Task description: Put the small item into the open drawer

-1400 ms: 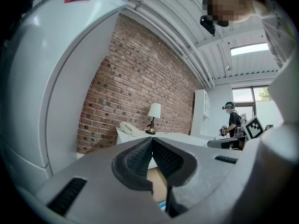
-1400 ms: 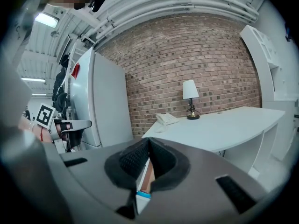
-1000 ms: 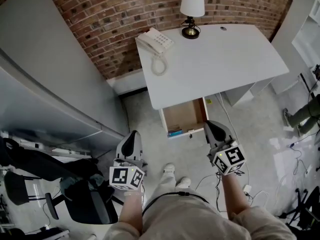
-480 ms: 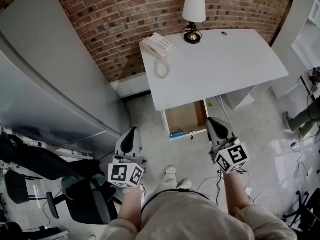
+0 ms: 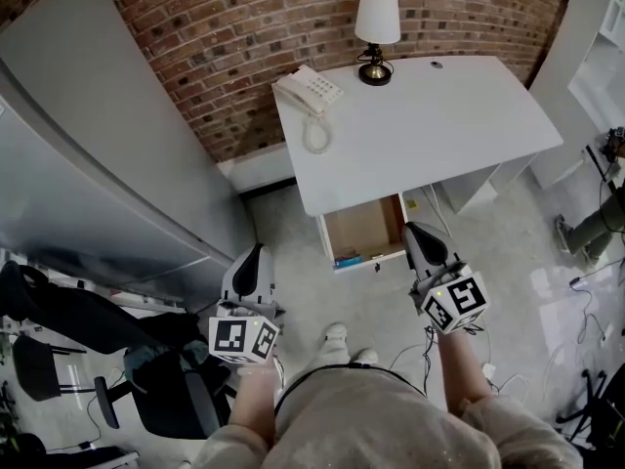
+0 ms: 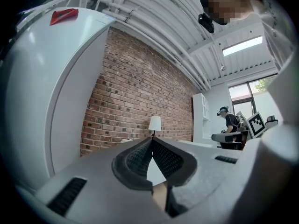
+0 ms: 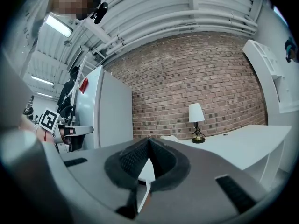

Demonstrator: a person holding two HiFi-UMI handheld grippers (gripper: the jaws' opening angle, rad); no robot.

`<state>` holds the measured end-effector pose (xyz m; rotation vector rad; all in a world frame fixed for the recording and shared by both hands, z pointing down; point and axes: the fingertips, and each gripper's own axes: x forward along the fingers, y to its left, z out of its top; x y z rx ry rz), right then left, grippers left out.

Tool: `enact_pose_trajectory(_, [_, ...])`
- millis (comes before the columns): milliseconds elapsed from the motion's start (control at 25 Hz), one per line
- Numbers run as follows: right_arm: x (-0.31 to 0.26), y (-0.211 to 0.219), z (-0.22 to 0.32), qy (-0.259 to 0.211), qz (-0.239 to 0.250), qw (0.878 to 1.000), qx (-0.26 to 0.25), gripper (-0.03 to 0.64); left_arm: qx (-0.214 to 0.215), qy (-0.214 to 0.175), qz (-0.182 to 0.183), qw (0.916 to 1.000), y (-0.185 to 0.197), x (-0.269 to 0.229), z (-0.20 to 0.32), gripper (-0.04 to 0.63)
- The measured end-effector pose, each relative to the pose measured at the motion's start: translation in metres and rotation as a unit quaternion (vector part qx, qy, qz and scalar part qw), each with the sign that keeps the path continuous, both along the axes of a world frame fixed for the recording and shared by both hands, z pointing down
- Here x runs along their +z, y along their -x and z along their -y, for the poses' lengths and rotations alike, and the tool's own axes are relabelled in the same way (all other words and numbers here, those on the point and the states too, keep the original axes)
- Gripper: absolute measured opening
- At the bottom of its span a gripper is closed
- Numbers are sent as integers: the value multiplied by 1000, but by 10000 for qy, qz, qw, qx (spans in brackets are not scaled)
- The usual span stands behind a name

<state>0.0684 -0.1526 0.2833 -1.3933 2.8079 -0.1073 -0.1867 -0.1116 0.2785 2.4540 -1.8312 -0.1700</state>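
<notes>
1. Left gripper (image 5: 254, 257), lower left of the head view: jaws pressed together with nothing between them, as the left gripper view (image 6: 151, 141) confirms. Right gripper (image 5: 415, 233), lower right: likewise closed and empty (image 7: 148, 140). If I approach any object this way, the closed tips would push it rather than take it.
2. Small item (image 5: 344, 260): the only loose small thing I can see is a blue object in the open drawer (image 5: 366, 225), against its front wall at centre frame. I judge this to be the task's item, already deposited, but it is too small to identify. Reaching in again could drag it back out.
3. In the picture, the right gripper sits just beside the drawer's front right corner. A sideways swing there could knock the drawer askew or partly shut.
4. Desk (image 5: 420, 125), upper centre: the telephone (image 5: 308, 88) has a cord that coils toward the desk's left edge, and the lamp (image 5: 377, 27) stands upright behind it. A careless reach across the top could snag the cord or tip the lamp.
5. Office chair (image 5: 156, 399), lower left: it stands close behind the left gripper, so stepping backward risks a bump.
</notes>
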Motion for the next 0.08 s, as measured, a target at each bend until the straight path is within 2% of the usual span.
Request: enact_pose_trajectory(80, [-2, 0, 2, -23, 20, 10000, -9, 6, 9, -27, 18, 10000, 0, -2, 3, 5])
